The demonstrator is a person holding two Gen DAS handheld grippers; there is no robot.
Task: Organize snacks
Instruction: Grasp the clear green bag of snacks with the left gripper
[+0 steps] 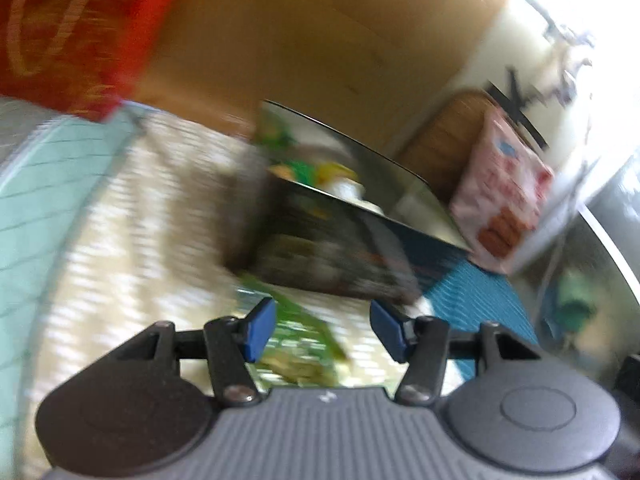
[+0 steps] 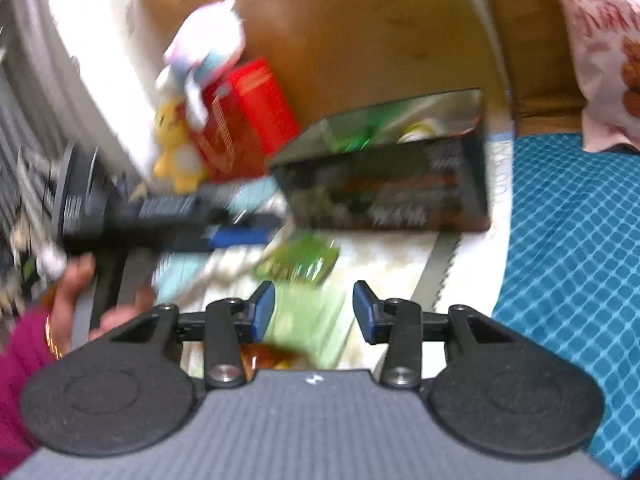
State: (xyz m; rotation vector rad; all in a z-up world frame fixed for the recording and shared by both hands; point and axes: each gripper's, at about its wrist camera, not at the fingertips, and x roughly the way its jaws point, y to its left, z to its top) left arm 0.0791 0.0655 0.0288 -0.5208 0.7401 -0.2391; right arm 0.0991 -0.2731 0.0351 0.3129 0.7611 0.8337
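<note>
Both views are motion-blurred. A dark open box (image 1: pixel 332 252) with a silvery inside holds snack packs; it also shows in the right wrist view (image 2: pixel 392 188). A green snack packet (image 1: pixel 296 340) lies on the pale mat just below my left gripper (image 1: pixel 322 330), which is open and empty. In the right wrist view a green packet (image 2: pixel 300 264) lies in front of the box, and a paler green one (image 2: pixel 308 320) sits under my right gripper (image 2: pixel 314 312), which is open. The left gripper (image 2: pixel 240 236) reaches in from the left there.
A pink snack bag (image 1: pixel 504 196) leans at the right, also seen in the right wrist view (image 2: pixel 600 52). A red box (image 2: pixel 248 120) and plush toys (image 2: pixel 200 64) stand left of the dark box. A blue checked cloth (image 2: pixel 572 260) lies right. A wooden panel (image 1: pixel 320 40) stands behind.
</note>
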